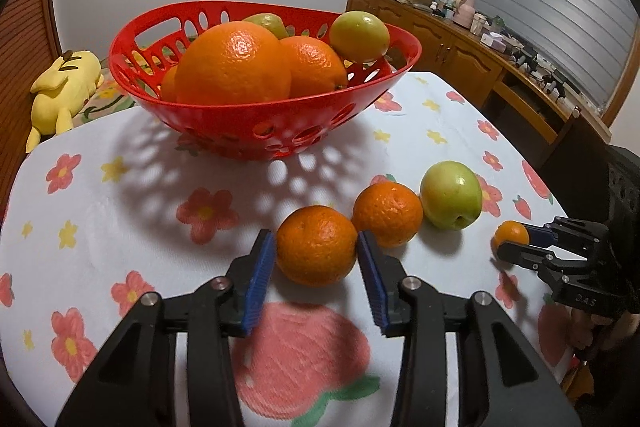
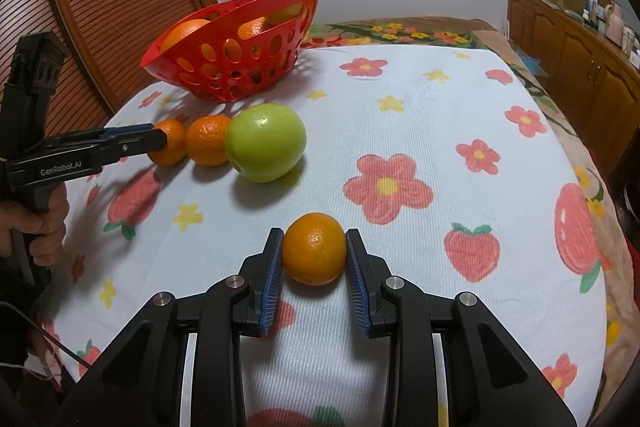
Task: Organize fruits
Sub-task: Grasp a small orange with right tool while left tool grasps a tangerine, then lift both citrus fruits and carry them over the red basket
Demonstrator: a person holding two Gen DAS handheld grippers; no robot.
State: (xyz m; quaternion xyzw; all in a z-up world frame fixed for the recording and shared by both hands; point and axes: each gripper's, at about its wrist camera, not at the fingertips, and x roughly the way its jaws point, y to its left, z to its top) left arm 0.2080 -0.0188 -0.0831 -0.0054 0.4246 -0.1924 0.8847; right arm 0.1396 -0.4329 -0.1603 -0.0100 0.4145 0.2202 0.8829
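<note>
A red perforated basket [image 1: 224, 123] holds several oranges and green fruits; it also shows in the right wrist view [image 2: 240, 67]. My left gripper [image 1: 316, 247] is shut on a mandarin [image 1: 316, 245] resting on the cloth. Beside it lie a second mandarin [image 1: 387, 213] and a green apple [image 1: 450, 201]. My right gripper [image 2: 314, 251] is shut on a small orange [image 2: 314, 249] on the cloth, right of the apple [image 2: 266, 143]. The right gripper also shows in the left wrist view [image 1: 516, 241], the left one in the right wrist view [image 2: 158, 137].
The table wears a white flower-and-strawberry cloth [image 2: 440, 131]. A yellow plush toy [image 1: 64, 87] lies beyond its far left edge. A wooden sideboard [image 1: 460, 43] with clutter runs along the right wall. A slatted wooden door [image 2: 100, 7] stands behind the basket.
</note>
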